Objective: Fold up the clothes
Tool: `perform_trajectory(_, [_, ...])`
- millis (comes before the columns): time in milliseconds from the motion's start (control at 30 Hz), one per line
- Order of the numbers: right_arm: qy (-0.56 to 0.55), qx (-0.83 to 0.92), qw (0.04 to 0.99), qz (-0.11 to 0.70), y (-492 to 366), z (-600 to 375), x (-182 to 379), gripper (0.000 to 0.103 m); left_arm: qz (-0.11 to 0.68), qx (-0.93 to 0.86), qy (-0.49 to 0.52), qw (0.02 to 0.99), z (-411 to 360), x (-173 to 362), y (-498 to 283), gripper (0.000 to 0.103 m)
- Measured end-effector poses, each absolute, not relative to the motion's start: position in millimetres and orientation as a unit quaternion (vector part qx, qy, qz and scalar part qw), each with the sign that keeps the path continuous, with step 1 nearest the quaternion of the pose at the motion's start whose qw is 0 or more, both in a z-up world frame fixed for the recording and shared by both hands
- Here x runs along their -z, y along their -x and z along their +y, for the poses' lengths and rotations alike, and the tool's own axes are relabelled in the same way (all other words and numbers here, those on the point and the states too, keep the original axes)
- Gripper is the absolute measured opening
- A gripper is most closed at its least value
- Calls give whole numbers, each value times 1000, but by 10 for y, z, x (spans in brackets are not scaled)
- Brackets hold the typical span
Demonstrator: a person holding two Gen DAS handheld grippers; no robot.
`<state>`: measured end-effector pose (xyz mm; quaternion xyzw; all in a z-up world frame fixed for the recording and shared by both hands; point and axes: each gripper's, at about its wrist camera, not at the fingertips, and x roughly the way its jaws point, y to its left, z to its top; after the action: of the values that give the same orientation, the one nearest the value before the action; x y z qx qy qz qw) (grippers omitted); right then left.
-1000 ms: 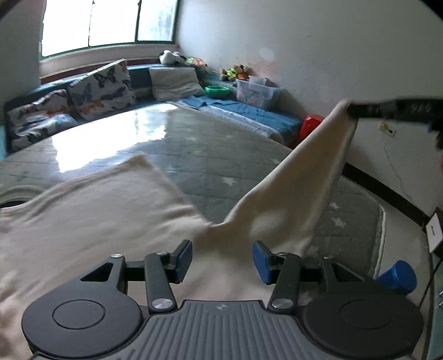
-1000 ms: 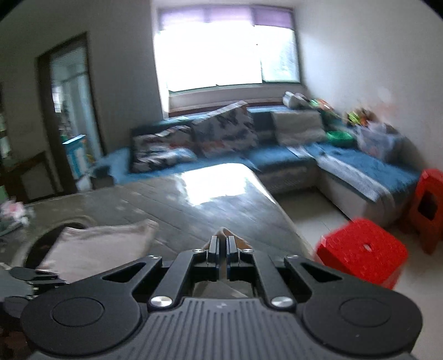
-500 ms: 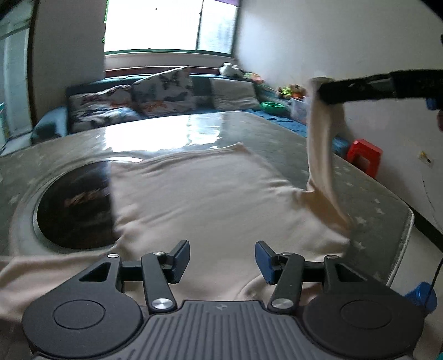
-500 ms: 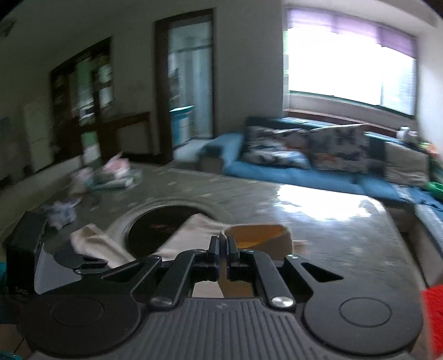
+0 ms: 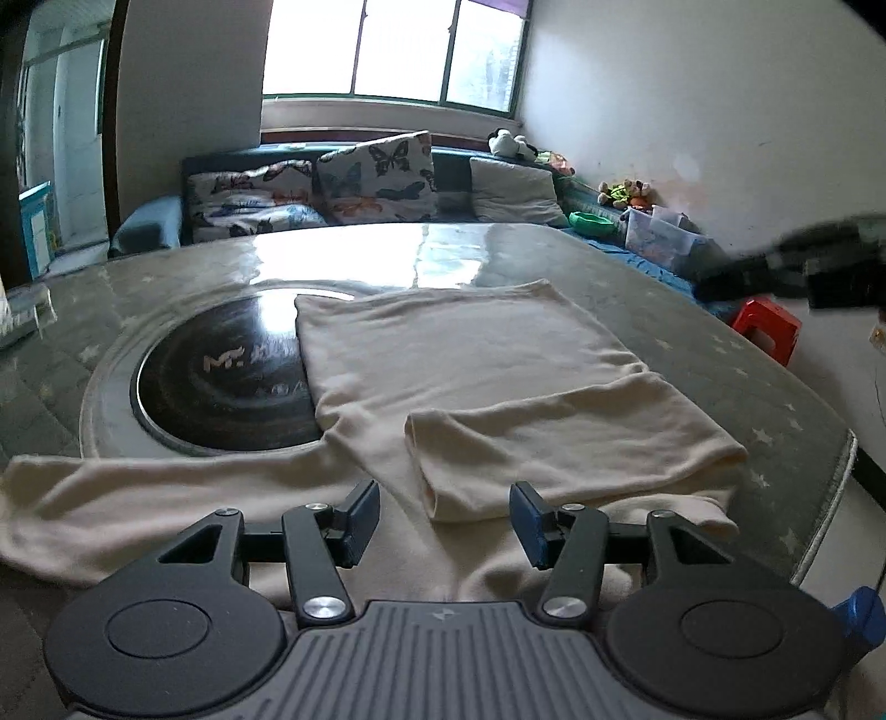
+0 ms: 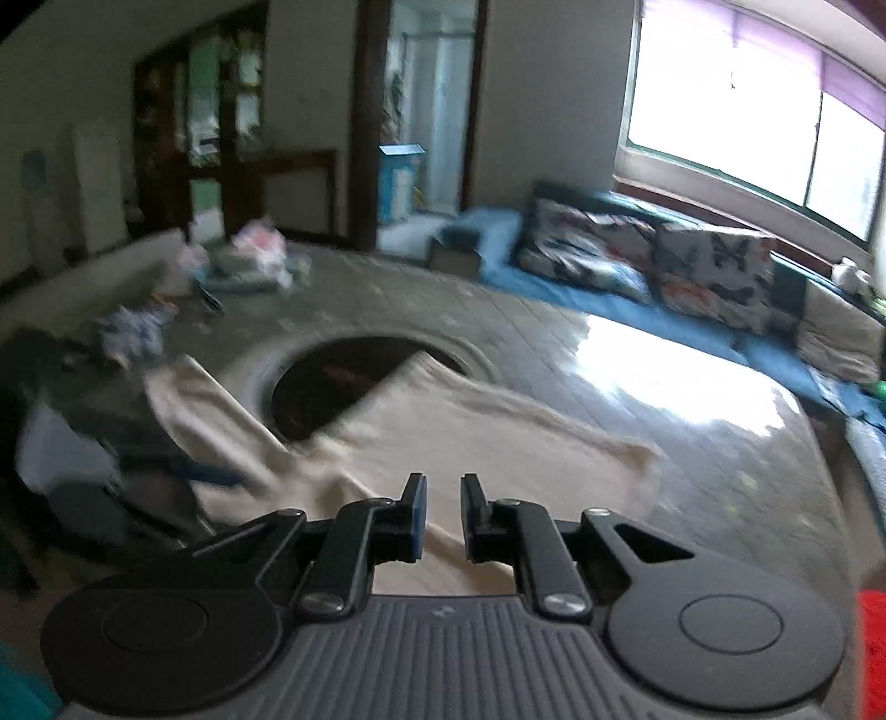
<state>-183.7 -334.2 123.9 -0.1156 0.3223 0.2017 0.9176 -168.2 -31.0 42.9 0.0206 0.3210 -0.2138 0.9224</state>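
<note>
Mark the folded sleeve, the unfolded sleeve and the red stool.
folded sleeve [image 5: 554, 443], left wrist view, middle of its top layer
unfolded sleeve [image 5: 111, 498], left wrist view, mid-length
red stool [image 5: 767, 327], left wrist view, its top

Bright window [image 5: 387, 50], blue sofa [image 6: 581, 277], perhaps cabinets [image 6: 221, 127].

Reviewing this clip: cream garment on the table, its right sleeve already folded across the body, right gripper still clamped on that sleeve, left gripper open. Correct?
Not quite. The right gripper has let go: the right wrist view shows its jaws apart with nothing between them. The rest holds: the sleeve lies folded across the cream garment, and the left gripper is open.
</note>
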Motion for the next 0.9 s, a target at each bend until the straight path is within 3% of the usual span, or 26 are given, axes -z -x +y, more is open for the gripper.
perform_trajectory(200, [137,-176,894,389,1836,-3705,-828,19,333,204,-36,920,-498,-380,1510,54])
perform_trajectory(300, [139,-183,886,403,1867,-3749,-666,26,350,199,-39,914,-561,-304,1425,47])
perform_trajectory(400, [141,-198,879,409,1882,-3738,-571,32,364,199,-45,909,-597,-246,1402,35])
perform_trajectory(533, [144,-213,874,413,1887,-3712,-492,37,362,192,-53,910,-619,-228,1392,9])
perform_trajectory(633, [145,-214,870,419,1895,-3717,-418,32,359,192,-49,912,-603,-275,1397,4])
perform_trajectory(667, [142,-209,872,420,1898,-3732,-403,13,356,192,-47,913,-595,-299,1404,4])
perform_trajectory(700, [138,-202,873,421,1901,-3748,-391,7,351,192,-48,915,-593,-328,1419,4])
perform_trajectory(900, [119,-188,872,435,1926,-3908,-389,5,350,200,-66,913,-610,-362,1465,5])
